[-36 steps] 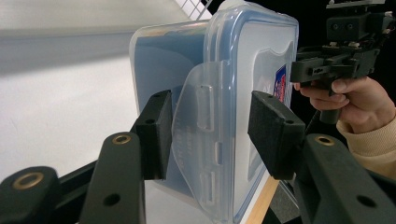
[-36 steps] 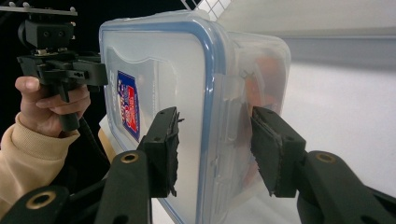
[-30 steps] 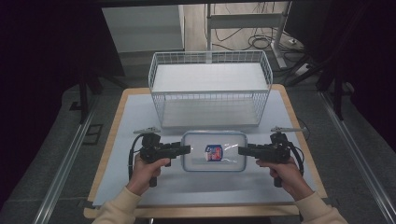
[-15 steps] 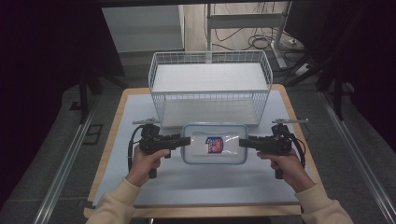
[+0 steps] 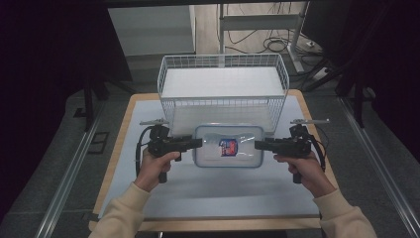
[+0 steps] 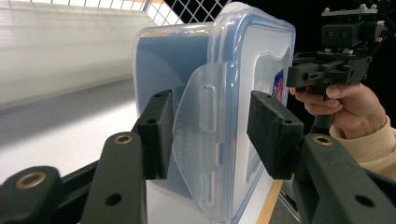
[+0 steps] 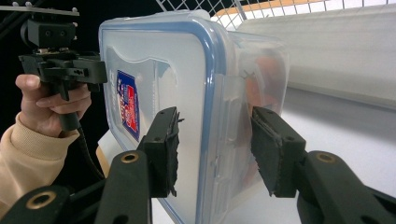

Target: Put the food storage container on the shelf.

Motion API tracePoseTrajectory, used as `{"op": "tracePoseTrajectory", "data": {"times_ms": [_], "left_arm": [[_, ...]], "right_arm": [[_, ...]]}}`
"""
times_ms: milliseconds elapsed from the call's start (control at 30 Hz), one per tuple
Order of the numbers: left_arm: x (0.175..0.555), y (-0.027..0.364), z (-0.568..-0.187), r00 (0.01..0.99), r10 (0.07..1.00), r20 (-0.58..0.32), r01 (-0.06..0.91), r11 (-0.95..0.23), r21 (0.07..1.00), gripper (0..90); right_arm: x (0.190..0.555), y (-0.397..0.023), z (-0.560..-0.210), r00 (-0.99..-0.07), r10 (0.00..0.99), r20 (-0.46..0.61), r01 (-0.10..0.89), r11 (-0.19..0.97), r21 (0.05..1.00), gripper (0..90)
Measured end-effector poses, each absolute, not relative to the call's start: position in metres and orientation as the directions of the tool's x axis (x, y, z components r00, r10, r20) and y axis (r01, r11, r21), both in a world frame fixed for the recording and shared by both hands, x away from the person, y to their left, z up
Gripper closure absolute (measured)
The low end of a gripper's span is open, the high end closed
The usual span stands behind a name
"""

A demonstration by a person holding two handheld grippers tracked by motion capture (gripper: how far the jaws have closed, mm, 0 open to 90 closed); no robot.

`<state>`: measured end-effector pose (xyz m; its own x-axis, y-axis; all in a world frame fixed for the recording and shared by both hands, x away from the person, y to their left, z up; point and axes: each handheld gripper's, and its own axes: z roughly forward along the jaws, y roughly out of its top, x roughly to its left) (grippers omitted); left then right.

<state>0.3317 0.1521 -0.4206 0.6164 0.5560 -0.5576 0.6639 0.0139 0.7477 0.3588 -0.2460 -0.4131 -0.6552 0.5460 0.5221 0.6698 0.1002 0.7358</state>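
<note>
A: Why a gripper at each end?

B: I've got the clear plastic lidded box with blue seal [image 5: 228,146] on the pale mat, just before the white wire basket [image 5: 223,88]. Left gripper [image 6: 208,135] and right gripper [image 7: 215,148] each straddle a side latch, jaws apart, not clamped. Prob a two-handed lift.

A: Contents?

B: Something orange inside the box; basket's bare, w/ a white liner.

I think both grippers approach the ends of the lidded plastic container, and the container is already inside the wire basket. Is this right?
Not quite. The container is not inside the wire basket; the high view shows it in front of the basket. The left gripper and right gripper are indeed at its two ends.
</note>
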Motion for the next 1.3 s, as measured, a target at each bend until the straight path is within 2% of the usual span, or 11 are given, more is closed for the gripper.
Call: {"op": "tracePoseTrajectory", "data": {"times_ms": [1300], "left_arm": [[0.379, 0.158, -0.342, 0.663, 0.562, -0.494, 0.576, 0.038, 0.817, 52.0]], "right_arm": [[0.404, -0.239, -0.335, -0.719, 0.549, 0.427, 0.561, 0.096, 0.822, 53.0]]}}
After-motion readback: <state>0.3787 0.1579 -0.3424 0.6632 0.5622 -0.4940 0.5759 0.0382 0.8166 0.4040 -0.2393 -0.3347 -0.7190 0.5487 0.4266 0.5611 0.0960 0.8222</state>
